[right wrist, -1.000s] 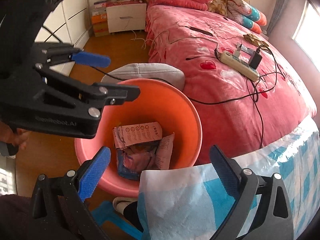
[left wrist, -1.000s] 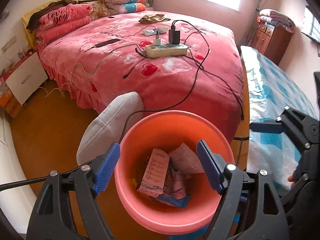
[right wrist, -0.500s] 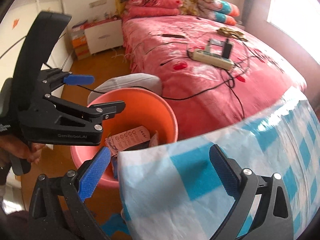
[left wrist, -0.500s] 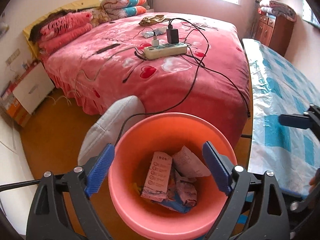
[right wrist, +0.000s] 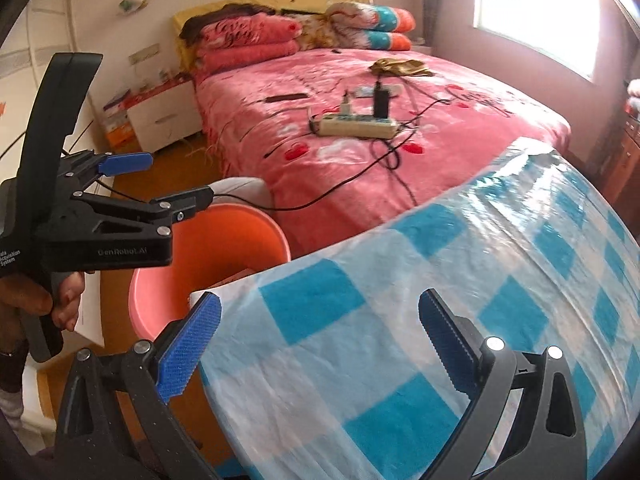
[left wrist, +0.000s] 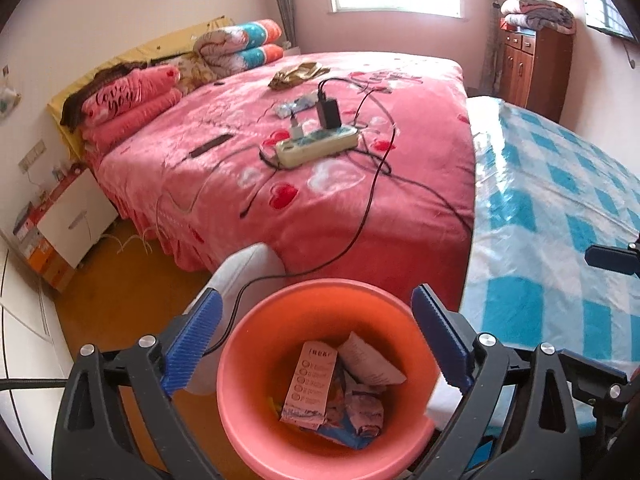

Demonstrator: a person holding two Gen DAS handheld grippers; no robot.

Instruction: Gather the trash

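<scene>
An orange plastic bin [left wrist: 256, 344] stands on the floor between the bed and the checked table. It holds crumpled paper wrappers and packets [left wrist: 336, 384]. My left gripper [left wrist: 316, 340] is open and empty, hovering above the bin's mouth. In the right wrist view the bin [right wrist: 160, 292] shows at the left, partly hidden by the table edge, with the left gripper [right wrist: 160, 180] above it. My right gripper [right wrist: 316, 344] is open and empty, above the blue-and-white checked tablecloth [right wrist: 440, 280].
A pink bed [left wrist: 320, 152] carries a power strip [left wrist: 316, 144] with chargers and trailing cables. A grey cushion [left wrist: 244, 268] leans beside the bin. A white nightstand [left wrist: 76, 216] stands at the left, a wooden cabinet [left wrist: 532, 68] at the back right.
Both grippers have risen and tilted up. The right gripper moved from over the bin to over the checked table. The left stays over the bin. Both remain open.
</scene>
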